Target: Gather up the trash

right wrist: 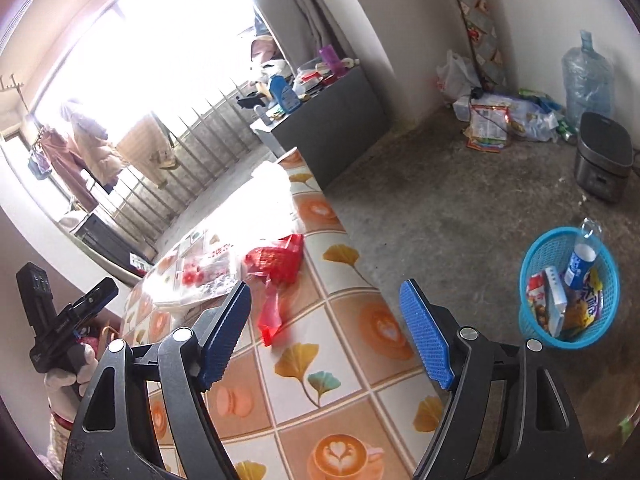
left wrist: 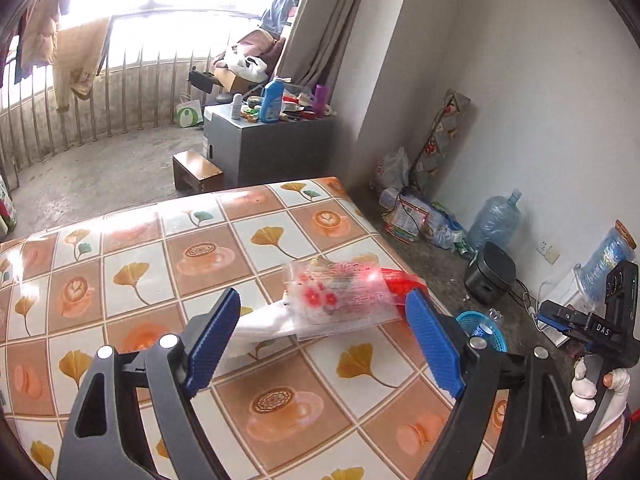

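On the patterned tablecloth (left wrist: 120,280) lies a clear plastic bag printed with red flowers (left wrist: 340,296), over a white wrapper (left wrist: 260,324) and a crumpled red plastic bag (left wrist: 400,280). My left gripper (left wrist: 324,344) hangs open just short of this pile, nothing between its blue pads. My right gripper (right wrist: 326,332) is open too, over the table's edge, with the red bag (right wrist: 276,264) ahead to its left. A blue basket (right wrist: 568,296) on the floor to the right holds a bottle and several wrappers. A gloved hand (left wrist: 588,384) carries the right gripper.
Concrete floor lies right of the table. Against the wall are a dark rice cooker (left wrist: 490,276), a big water jug (left wrist: 496,216) and a heap of bags (left wrist: 416,220). A grey cabinet (left wrist: 272,148) with bottles and a wooden stool (left wrist: 198,170) stand beyond the table.
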Demonstrator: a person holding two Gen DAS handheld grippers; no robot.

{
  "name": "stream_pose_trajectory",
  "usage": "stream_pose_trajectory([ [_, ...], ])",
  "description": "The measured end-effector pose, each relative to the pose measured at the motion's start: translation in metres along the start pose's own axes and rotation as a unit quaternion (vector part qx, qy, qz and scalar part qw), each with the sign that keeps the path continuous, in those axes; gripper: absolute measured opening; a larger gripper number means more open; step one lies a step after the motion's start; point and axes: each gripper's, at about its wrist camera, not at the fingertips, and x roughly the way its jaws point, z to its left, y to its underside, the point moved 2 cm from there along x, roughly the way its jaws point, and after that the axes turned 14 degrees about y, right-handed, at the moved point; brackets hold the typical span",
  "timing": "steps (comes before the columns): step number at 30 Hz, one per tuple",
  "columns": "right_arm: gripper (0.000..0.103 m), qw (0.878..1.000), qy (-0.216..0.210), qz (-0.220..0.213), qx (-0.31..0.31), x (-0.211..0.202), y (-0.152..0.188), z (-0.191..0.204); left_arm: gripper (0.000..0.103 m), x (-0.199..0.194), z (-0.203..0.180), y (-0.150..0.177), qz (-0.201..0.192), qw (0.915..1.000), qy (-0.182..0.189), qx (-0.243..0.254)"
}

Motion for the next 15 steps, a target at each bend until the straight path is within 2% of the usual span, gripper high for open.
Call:
stream_pose_trajectory([
  [7, 0.073, 0.999, -0.027, 0.039, -0.021, 0.030, 0.002, 0.037, 0.082, -0.011, 0.050, 0.008, -0.016, 0.9986, -0.018, -0.048],
  [11, 0.073, 0.997, -0.039, 0.061, -0.038, 0.058, -0.003, 0.066, 0.073, -0.005, 0.078, 0.014, -0.012, 0.9967, -0.019, -0.078],
  [15, 0.073, 0.996, -0.032, 0.069, -0.043, 0.084, -0.016, 0.083, 0.064, 0.003, 0.097, 0.015, -0.008, 0.9951, -0.010, -0.098],
])
